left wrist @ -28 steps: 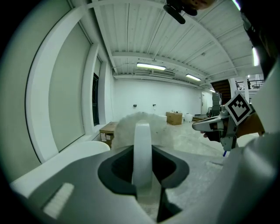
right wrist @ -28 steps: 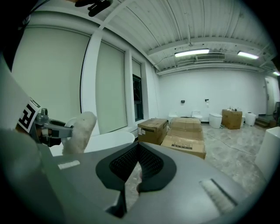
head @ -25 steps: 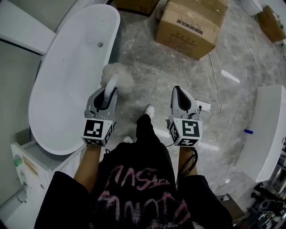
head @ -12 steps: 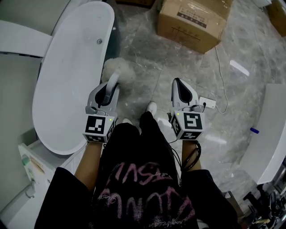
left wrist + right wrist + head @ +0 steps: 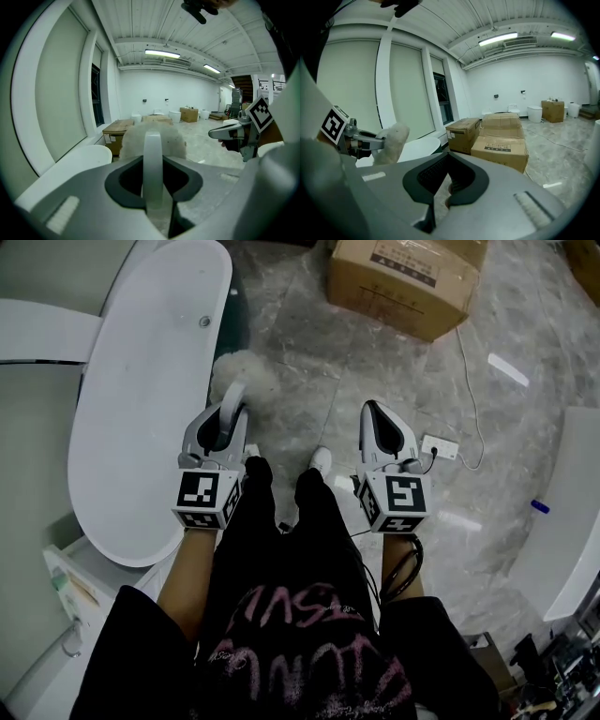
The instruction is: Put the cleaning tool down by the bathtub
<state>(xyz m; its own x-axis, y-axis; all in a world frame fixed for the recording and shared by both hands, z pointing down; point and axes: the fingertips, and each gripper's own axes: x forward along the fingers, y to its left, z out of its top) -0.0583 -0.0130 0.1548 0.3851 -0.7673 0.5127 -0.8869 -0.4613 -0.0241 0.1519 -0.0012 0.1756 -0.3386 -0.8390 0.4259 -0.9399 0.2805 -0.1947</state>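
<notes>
My left gripper (image 5: 228,407) is shut on the white handle (image 5: 152,171) of the cleaning tool, whose fluffy cream head (image 5: 244,372) sticks out past the jaws beside the right rim of the white bathtub (image 5: 141,399). In the left gripper view the fluffy head (image 5: 152,138) fills the space beyond the jaws. The tool is held in the air above the grey marble floor. My right gripper (image 5: 376,418) hangs to the right, shut with nothing between its jaws. From the right gripper view, the fluffy head (image 5: 392,140) and the bathtub (image 5: 419,146) show at the left.
Cardboard boxes (image 5: 405,282) stand on the floor ahead. A white power strip (image 5: 439,447) and its cable (image 5: 466,362) lie at the right. Another white fixture (image 5: 562,531) lines the right edge. The person's legs and shoes (image 5: 320,459) are below the grippers.
The view has shifted forward along the bathtub. Both grippers keep their pose, and the left one still holds the tool, its head now nearer the tub's drain end.
</notes>
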